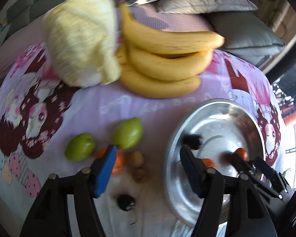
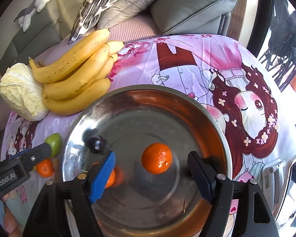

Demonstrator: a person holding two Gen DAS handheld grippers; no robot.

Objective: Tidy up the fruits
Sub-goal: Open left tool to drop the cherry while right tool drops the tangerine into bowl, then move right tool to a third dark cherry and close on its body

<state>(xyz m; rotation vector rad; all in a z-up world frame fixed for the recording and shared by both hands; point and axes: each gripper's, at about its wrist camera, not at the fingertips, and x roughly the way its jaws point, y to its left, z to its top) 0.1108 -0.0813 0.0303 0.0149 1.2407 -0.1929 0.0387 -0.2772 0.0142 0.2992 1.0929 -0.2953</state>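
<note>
Right gripper (image 2: 151, 174): jaws spread wide, nothing between the pads, hanging over the steel bowl (image 2: 217, 122). Mandarin (image 2: 156, 158) loose on the bowl floor in the gap between the fingers, touching neither. Second small mandarin (image 2: 111, 178) half hidden behind the blue pad (image 2: 102, 177). Dark round fruit (image 2: 96, 144) also in the bowl, toward its left wall.

Left gripper (image 1: 148, 169): jaws parted, nothing gripped, pointing steeply down across the bowl's left rim (image 1: 171, 148); right finger over the bowl, left finger over the cloth. Picture motion-blurred.

Still outside the bowl, on the printed cloth (image 1: 84, 102) over the surface: two green fruits (image 1: 128, 134) side by side, an orange mandarin (image 1: 118, 164) partly behind the left pad, two brownish small fruits (image 1: 136, 159) just beside it, one dark round fruit (image 1: 126, 202) nearer the camera.

Further back: bunch of bananas (image 2: 75, 79) touching a napa cabbage (image 2: 21, 92) on its left, both near the far edge of the cloth, well apart from the small fruits.

Behind: grey sofa cushions (image 2: 187, 7), one patterned pillow (image 2: 94, 6).
</note>
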